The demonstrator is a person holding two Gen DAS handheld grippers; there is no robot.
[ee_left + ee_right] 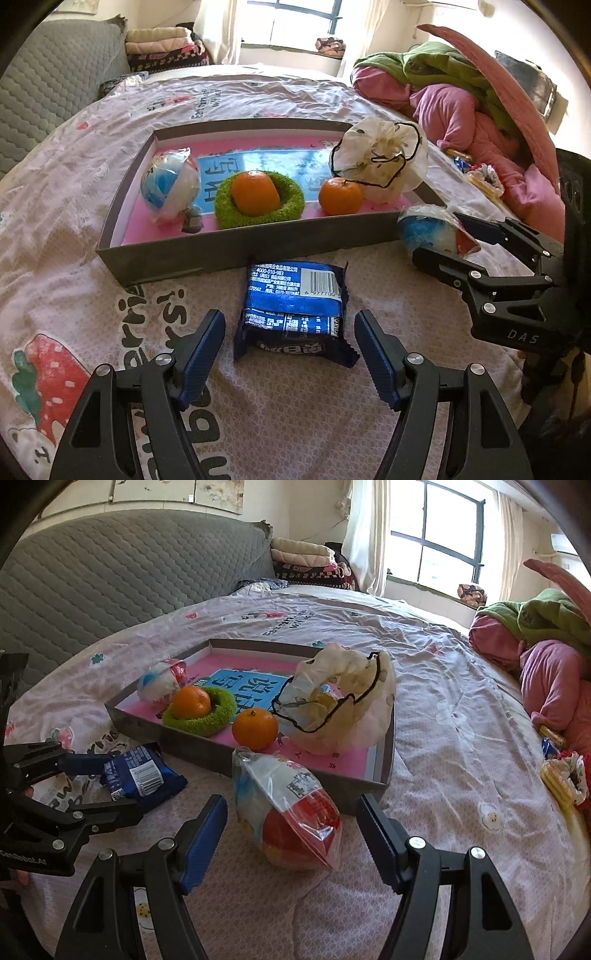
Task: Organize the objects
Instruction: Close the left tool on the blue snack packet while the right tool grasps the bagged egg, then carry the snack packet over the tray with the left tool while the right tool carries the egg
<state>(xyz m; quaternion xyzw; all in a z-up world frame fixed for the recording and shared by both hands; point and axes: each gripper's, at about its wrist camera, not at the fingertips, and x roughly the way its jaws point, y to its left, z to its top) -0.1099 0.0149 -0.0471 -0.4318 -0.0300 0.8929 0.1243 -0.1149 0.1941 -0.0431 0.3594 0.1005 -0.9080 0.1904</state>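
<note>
Blue-padded tongs [290, 354], bases cut off

A blue snack packet [293, 308] lies flat on the bedsheet, near the tray [236, 247]. A clear bag with a red and blue ball [286, 806] lies to its right.

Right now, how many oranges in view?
2, both in the tray: one orange sits in the green ring, the other orange beside the white bag. More could be hidden.
</note>
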